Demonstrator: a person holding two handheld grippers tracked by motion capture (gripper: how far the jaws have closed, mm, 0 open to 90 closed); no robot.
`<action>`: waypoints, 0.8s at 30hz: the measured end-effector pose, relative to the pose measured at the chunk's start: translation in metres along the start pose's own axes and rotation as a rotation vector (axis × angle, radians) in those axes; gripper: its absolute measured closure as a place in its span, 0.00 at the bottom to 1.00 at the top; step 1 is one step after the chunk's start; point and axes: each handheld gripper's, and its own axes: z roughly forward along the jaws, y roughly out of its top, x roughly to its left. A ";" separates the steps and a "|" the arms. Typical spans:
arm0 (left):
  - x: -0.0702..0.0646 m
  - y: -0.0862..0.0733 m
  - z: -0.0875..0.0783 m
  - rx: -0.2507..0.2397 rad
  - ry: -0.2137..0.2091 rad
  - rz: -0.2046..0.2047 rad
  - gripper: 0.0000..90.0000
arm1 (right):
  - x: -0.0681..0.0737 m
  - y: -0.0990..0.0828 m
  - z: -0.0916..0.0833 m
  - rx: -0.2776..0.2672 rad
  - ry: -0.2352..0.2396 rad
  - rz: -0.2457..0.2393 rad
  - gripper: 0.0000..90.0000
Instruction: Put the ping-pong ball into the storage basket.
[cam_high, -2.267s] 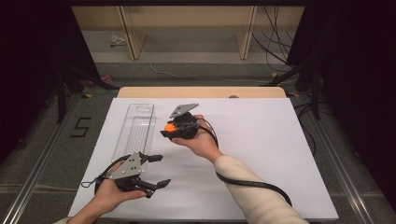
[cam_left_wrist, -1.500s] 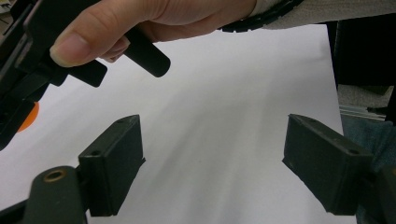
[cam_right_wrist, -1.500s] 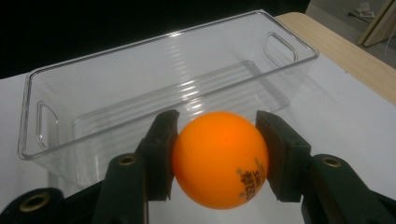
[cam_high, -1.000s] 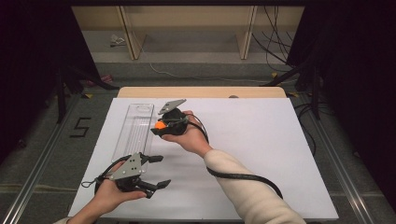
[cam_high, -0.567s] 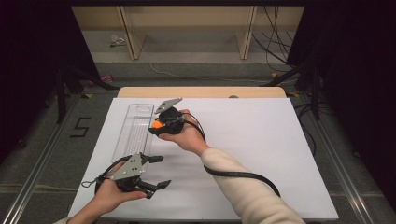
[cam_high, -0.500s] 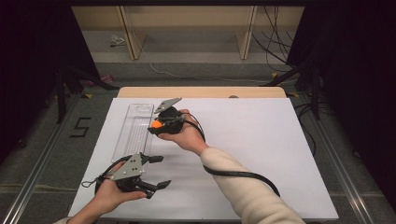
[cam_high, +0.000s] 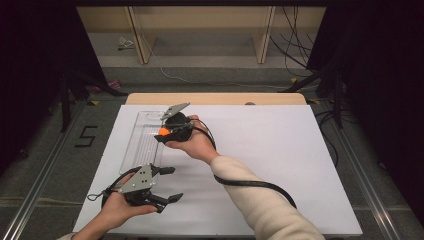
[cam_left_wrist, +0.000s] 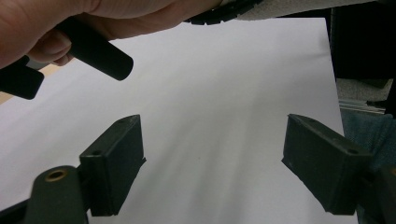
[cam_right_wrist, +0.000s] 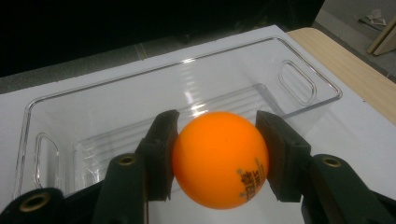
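Leftward the right gripper has carried its orange ball, jaws clamped on either side, until it hangs over the clear tray's right rim, probably to drop it inside. That tray lies along the left edge of the white worktop. By the near-left corner the left gripper waits, jaws wide and empty.

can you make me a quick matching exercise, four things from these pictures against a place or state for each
Things:
1. small orange ball
2. clear plastic tray
3. left gripper
4. light wooden board

Places or states:
A. jaws spread wide over bare white sheet
B. along the table's far edge
C. clamped between the right gripper's jaws
D. empty, on the white sheet's left part

Pairs: 1-C, 2-D, 3-A, 4-B
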 end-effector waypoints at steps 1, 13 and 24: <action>0.000 0.000 0.000 -0.001 0.000 0.000 0.22 | 0.000 0.001 0.001 0.001 0.002 -0.003 0.57; 0.000 0.000 0.000 0.001 -0.002 0.002 0.22 | 0.002 0.006 0.008 0.003 0.009 -0.007 0.57; -0.001 0.000 0.000 0.003 -0.003 0.002 0.22 | 0.002 0.010 0.017 0.009 0.013 -0.005 0.57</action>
